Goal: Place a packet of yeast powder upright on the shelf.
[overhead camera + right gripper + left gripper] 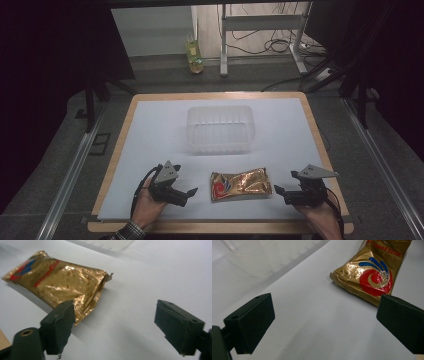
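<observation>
Gold snack packet (240, 184) looks light, crinkly, slippery; best pinched at a sealed end. Left gripper (189, 193) and right gripper (278, 190) are spread wide, nothing held.

Dim room, grey floor (60, 150), white metal frame (262, 25) with cables (260, 45) behind.

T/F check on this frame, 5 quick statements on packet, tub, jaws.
1. The gold packet lies on the white sheet between the two grippers. True.
2. The packet is inside the clear tub. False: it lies on the sheet, nearer the person than the tub.
3. The left gripper has its jaws open, nothing between them. True.
4. The right gripper is shut on the packet. False: jaws open, packet unheld.
5. The tub holds a bottle. False: it looks empty.
</observation>
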